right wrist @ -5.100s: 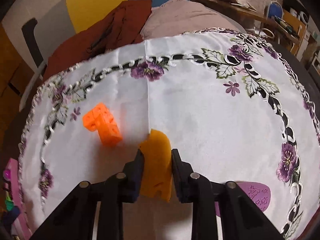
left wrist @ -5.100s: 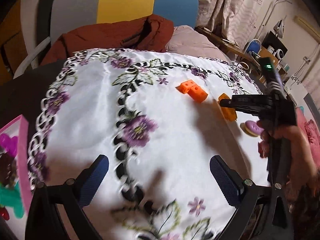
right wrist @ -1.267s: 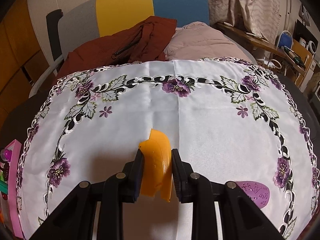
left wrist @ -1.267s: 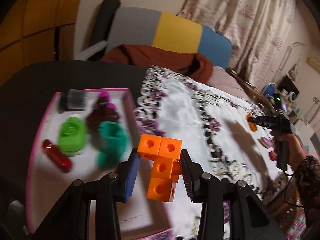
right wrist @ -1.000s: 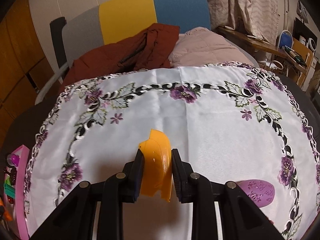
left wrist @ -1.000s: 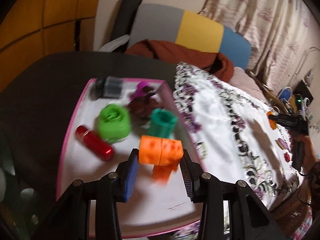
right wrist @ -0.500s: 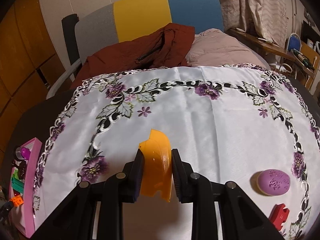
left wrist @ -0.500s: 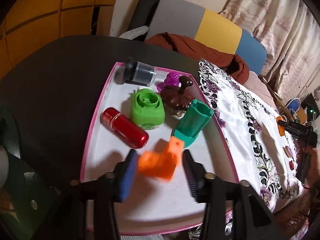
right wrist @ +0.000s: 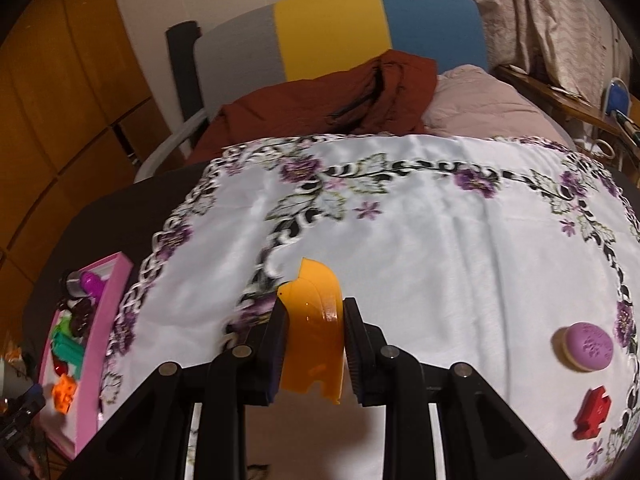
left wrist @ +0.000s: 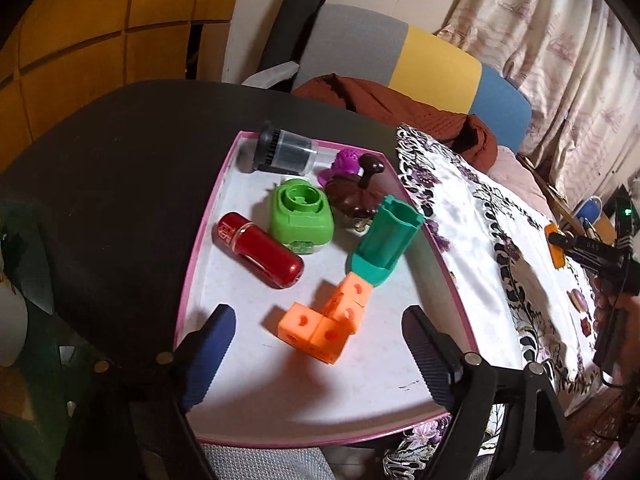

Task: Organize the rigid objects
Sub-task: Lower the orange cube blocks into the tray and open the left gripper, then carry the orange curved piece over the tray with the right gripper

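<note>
Left wrist view: a dark round desk (left wrist: 120, 168) carried a pink-rimmed white tray (left wrist: 208, 216) and, to its right, a white embroidered tablecloth with purple flowers (left wrist: 472, 216). Behind stood a grey, yellow and blue chair back (left wrist: 400, 56), wooden wall panels and pale curtains. The left hand-held gripper (left wrist: 316, 344) hung over the tray's near end, its jaws opening wide with nothing pressed between the pads. The orange L-shaped block of joined plastic cubes (left wrist: 324, 320) lay on the tray floor between them, its long arm running away toward a teal plastic tube (left wrist: 386, 240) and touching that tube's base. A red capsule-shaped case (left wrist: 258, 256) and a green round plastic part (left wrist: 300, 216) lay further back.

Right wrist view: the right hand-held gripper (right wrist: 314, 340) was closed narrowly on an orange curved plastic shell piece (right wrist: 314, 328), held above the tablecloth, long axis pointing forward along the fingers. A purple oval stamp (right wrist: 586, 346) and a red plastic block (right wrist: 594, 418) lay on the cloth at right; the tray sat at far left.
</note>
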Demonstrator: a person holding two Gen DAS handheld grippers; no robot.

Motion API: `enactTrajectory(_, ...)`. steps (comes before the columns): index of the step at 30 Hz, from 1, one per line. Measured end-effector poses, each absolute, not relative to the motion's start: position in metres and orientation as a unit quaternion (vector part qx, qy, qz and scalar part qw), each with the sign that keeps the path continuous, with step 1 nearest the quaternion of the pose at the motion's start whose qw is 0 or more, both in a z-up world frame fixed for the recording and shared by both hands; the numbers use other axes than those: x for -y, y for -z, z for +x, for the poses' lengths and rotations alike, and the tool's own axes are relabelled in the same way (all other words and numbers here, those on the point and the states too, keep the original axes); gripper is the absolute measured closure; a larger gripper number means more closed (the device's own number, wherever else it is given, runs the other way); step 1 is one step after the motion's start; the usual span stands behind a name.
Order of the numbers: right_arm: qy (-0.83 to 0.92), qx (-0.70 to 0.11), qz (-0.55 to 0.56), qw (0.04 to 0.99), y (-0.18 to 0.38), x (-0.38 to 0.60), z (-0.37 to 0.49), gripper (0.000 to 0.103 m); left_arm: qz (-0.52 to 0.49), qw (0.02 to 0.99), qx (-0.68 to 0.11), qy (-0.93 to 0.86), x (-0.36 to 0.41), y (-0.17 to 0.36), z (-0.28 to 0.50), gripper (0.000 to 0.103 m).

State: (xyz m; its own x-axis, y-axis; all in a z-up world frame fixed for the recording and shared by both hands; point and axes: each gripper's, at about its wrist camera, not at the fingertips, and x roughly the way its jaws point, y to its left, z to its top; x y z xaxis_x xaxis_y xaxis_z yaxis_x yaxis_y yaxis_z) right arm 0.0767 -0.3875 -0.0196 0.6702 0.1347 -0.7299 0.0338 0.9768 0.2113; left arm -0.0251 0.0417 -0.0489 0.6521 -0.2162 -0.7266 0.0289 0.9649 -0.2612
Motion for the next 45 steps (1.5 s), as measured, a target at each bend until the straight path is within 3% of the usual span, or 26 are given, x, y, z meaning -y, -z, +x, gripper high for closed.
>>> enactTrajectory(27,-0.271,-0.423,0.087,0.860,0.005,0.191,0.022,0.077,-0.100,0.905,-0.409,0.060,-0.047,0.051,-0.035,0.012)
enactTrajectory(45,-0.256,-0.460,0.025,0.850,0.034,0.118,0.017,0.077,-0.119,0.908,-0.402,0.027,-0.066,0.047,-0.036,0.011)
